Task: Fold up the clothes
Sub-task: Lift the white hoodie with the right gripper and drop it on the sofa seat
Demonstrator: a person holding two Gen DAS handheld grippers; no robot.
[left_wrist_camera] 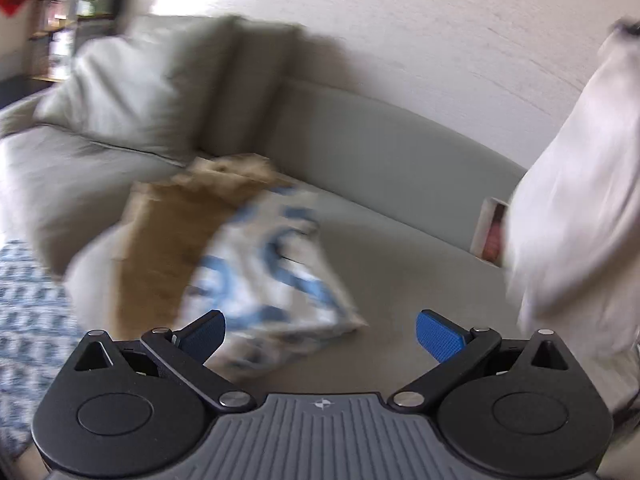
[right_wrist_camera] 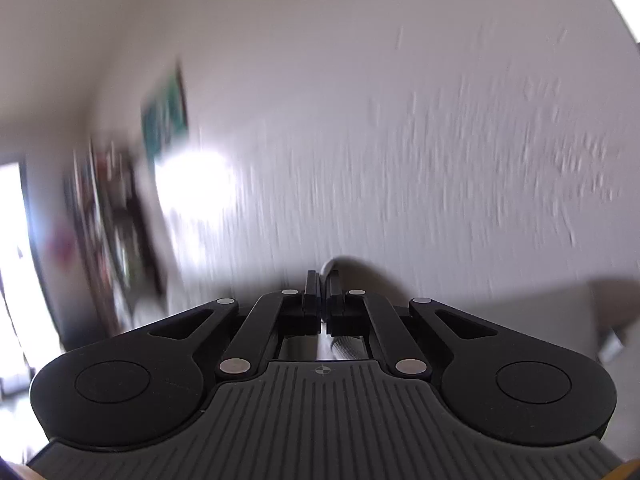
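Observation:
In the left wrist view my left gripper (left_wrist_camera: pixel 320 320) stands open, its blue pads (left_wrist_camera: pixel 440 336) wide apart with nothing between them. It hovers over a grey sofa seat (left_wrist_camera: pixel 400 280). A heap lies just ahead of it: a tan garment (left_wrist_camera: pixel 168 240) under a white garment with blue print (left_wrist_camera: pixel 272 280). A white garment (left_wrist_camera: pixel 572 200) hangs stretched and blurred at the right edge. In the right wrist view my right gripper (right_wrist_camera: pixel 323 276) is shut, raised towards a pale wall. A sliver of white cloth (right_wrist_camera: pixel 334 264) shows at its fingertips.
Grey back cushions (left_wrist_camera: pixel 132 88) lean at the sofa's left. A blue and white patterned textile (left_wrist_camera: pixel 24 320) lies at the lower left. A small box or book (left_wrist_camera: pixel 492 236) stands by the sofa back. Dark shelves (right_wrist_camera: pixel 116 232) and a picture (right_wrist_camera: pixel 164 120) are on the left.

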